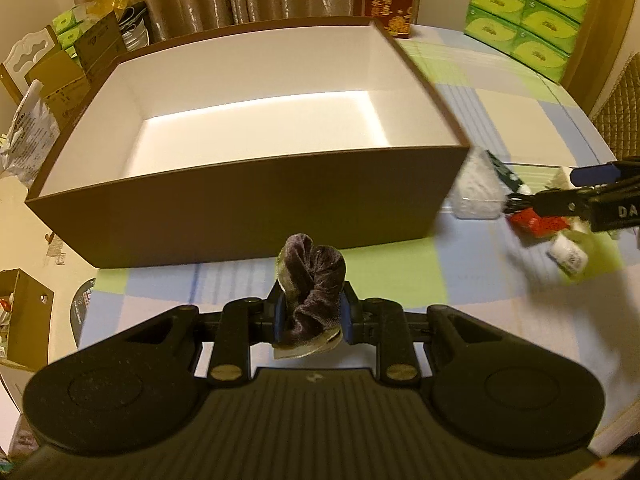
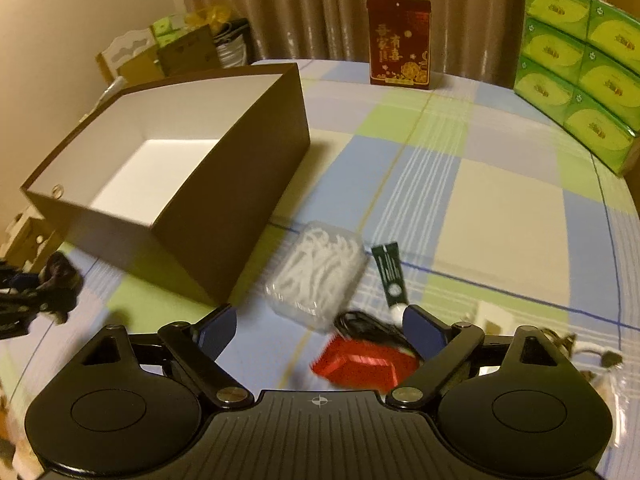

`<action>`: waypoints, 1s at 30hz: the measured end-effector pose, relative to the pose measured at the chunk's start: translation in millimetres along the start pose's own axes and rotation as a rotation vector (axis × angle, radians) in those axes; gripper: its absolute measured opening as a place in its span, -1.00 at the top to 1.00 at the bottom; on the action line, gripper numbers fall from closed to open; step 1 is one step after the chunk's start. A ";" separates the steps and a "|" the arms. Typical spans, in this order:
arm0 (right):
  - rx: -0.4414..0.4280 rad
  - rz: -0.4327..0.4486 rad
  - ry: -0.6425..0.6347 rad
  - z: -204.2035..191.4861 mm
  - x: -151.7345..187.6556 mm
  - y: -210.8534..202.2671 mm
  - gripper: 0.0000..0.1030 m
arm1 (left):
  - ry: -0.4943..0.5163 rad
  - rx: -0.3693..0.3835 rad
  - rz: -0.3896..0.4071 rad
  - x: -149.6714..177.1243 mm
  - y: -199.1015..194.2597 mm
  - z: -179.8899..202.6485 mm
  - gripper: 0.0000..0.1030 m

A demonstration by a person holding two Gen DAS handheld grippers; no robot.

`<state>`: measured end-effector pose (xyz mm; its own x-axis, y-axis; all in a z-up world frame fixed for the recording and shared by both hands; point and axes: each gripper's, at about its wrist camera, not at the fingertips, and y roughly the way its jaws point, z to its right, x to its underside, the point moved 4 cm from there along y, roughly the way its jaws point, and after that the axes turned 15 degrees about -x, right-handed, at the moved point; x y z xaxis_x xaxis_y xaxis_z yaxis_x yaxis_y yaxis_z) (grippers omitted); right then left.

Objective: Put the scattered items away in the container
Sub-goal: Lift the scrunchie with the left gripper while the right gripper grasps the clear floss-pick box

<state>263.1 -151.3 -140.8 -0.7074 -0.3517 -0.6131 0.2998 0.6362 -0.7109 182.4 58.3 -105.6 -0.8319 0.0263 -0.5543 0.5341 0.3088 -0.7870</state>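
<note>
The left tool (image 1: 312, 312) is pinched narrow on a crumpled dark velvet scrunchie (image 1: 314, 280), which hangs just short of the near wall of the brown box (image 1: 240, 208). The box sits open on the checked desk (image 2: 480, 200), its white inside bare as far as I can see. To do this drop well, I'd carry the scrunchie up over the near rim and past it before letting go; released too early, it would likely land on the cloth in front of the box.

The right tool (image 2: 320, 332) has its jaws spread wide, holding nothing, above the remaining clutter beside the box: a clear case of white floss picks (image 2: 316, 272), a small dark green tube (image 2: 390, 276), a tangle of black cord (image 2: 368, 326) and a red packet (image 2: 364, 364). The red packet and the cord lie between its blue pads (image 2: 424, 332). It should settle on one item, since these things lie touching and a grab could drag a neighbour along.
</note>
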 end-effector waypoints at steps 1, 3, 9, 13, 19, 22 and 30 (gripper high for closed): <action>0.008 -0.001 0.005 -0.1 -2.4 5.8 -0.66 | -0.002 0.001 -0.003 -0.1 2.9 -5.3 0.58; 0.021 -0.005 0.012 0.9 -6.2 18.3 -0.60 | -0.005 0.002 -0.011 0.3 8.7 -15.3 0.58; 0.042 -0.029 0.011 6.9 -9.7 47.2 -0.56 | -0.019 0.007 -0.042 4.4 25.0 -38.8 0.58; 0.045 -0.035 -0.005 8.6 -11.1 57.9 -0.56 | -0.028 0.007 -0.056 5.4 32.0 -44.2 0.58; 0.037 -0.070 -0.067 10.6 -11.5 74.2 -0.32 | -0.036 0.006 -0.070 5.9 35.7 -41.4 0.58; 0.024 -0.092 -0.088 13.2 -8.3 79.2 -0.23 | -0.036 0.003 -0.078 6.9 36.8 -38.2 0.58; -0.038 -0.159 -0.114 14.5 -4.8 75.0 -0.14 | -0.042 -0.005 -0.083 10.1 33.9 -34.6 0.58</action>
<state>298.2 -111.9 -196.2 -0.6665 -0.5237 -0.5307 0.1645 0.5910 -0.7897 187.0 102.0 -128.4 -0.8664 -0.0393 -0.4978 0.4625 0.3128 -0.8296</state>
